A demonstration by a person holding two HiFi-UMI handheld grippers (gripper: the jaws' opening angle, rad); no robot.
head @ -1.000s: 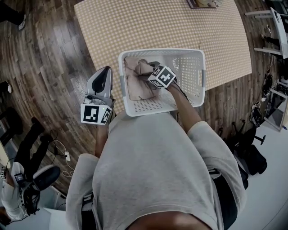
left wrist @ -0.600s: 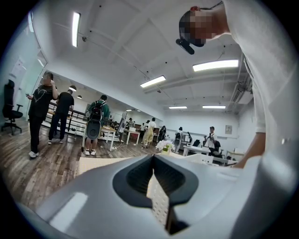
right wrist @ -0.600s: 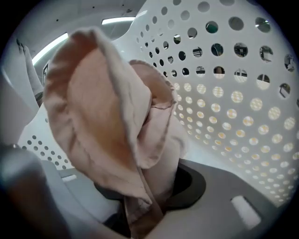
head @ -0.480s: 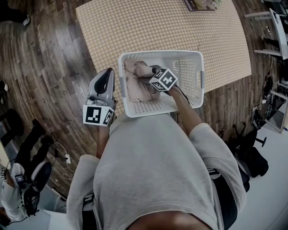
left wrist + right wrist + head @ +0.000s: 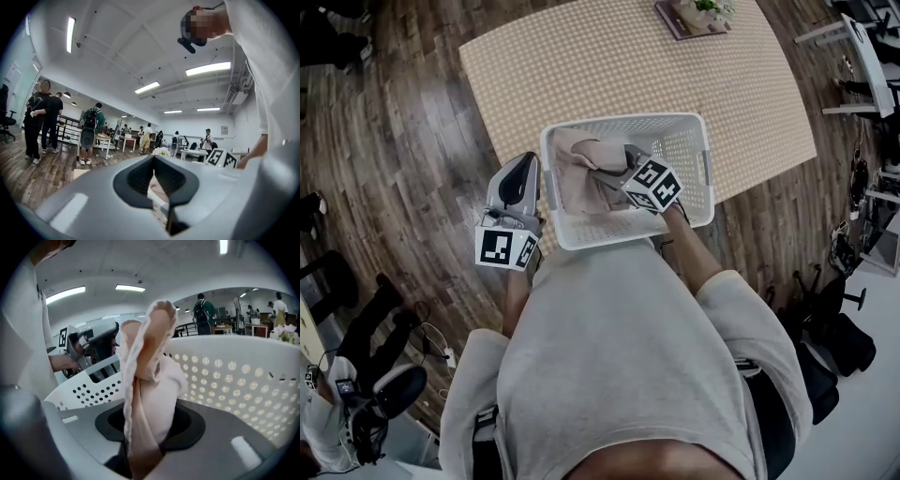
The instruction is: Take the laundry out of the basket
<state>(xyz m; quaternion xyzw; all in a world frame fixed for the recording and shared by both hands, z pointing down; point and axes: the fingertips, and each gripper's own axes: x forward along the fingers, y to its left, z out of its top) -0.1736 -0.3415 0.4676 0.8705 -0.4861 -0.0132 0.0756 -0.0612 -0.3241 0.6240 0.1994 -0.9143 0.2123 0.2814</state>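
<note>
The white, perforated basket [image 5: 628, 120] stands upright at the near edge of the checked table [image 5: 609, 66], toward its left corner. Pale pink laundry [image 5: 581, 178] lies crumpled along the basket's left side. Part of the cloth stands up in a bunched, twisted column, pinched in the right gripper [image 5: 150, 427], whose jaws have just been closing with the cloth between them.

We see a dark plank floor [image 5: 394, 141] around a checked table [image 5: 609, 66]; in the left gripper view strip lights [image 5: 210, 68] glow upper right, and perhaps desks [image 5: 105, 138] stand mid-left.
</note>
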